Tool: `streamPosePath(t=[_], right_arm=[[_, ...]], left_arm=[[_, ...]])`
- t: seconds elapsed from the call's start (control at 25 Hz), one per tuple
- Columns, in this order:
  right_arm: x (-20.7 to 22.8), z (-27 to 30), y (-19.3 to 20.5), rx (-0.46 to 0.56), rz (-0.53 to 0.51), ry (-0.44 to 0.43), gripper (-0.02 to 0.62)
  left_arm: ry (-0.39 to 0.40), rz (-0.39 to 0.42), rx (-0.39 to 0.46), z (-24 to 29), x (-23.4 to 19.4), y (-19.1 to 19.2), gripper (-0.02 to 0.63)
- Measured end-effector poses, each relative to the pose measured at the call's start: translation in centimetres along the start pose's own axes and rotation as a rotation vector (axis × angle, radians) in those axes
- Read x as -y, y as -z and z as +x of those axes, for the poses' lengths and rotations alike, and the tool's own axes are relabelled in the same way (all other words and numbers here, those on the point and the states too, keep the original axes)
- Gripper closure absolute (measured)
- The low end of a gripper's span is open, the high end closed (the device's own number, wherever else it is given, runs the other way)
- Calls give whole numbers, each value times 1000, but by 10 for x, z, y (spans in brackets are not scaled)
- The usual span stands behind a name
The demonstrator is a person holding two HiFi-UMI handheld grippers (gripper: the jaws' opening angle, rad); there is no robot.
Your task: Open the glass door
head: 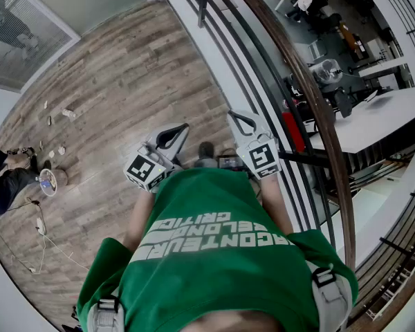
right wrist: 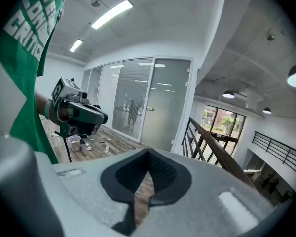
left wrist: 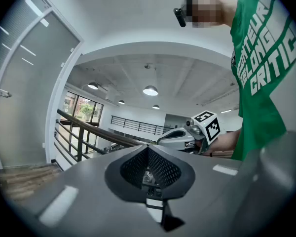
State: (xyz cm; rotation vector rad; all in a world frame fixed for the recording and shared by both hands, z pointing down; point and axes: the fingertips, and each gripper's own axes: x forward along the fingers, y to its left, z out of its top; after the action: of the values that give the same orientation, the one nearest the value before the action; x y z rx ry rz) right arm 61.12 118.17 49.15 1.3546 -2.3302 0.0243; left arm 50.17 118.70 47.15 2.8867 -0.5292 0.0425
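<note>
Both sets of jaws are pressed together with nothing in them, so your left gripper (left wrist: 148, 148) and your right gripper (right wrist: 148, 153) are empty. The glass door (right wrist: 168, 105) is well apart from you, across the wooden floor (head: 124, 88). In the right gripper view it is the tall, cloudy pane, and the railing (right wrist: 212, 149) starts just to its right. It looks closed, so the job has not begun. A door like this is probably heavy and stiff, so it should swing slowly and need a steady push or pull. The glass is smooth and slippery, so your jaws would slide off it. It could also crack if you bump it hard, so do not poke the pane. The best place to grab looks like the small handle (right wrist: 149, 109) on the door's left edge, about halfway up. It is thin and hard, so your jaws must spread first and then squeeze around it. From here you cannot tell which way the door swings, so try gently.
</note>
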Motion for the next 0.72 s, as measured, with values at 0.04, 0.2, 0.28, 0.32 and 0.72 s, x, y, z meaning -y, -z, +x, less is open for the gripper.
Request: streamPosePath(t=[0.04, 0.2, 0.28, 0.32, 0.72], right_arm=[[-1, 1, -1, 1, -2, -1, 603], [-6, 4, -5, 8, -12, -2, 603], [-9, 6, -8, 10, -17, -3, 603], [-9, 6, -10, 10, -18, -4, 603], [-8, 7, -11, 21, -12, -4, 603]], left_arm=[[2, -9, -6, 0, 1, 0, 592], [1, -38, -7, -3, 0, -1, 592], [-3, -41, -2, -6, -2, -3, 592], [-5, -40, -1, -7, -2, -4, 592], [-60, -32, -16, -23, -8, 0, 592]])
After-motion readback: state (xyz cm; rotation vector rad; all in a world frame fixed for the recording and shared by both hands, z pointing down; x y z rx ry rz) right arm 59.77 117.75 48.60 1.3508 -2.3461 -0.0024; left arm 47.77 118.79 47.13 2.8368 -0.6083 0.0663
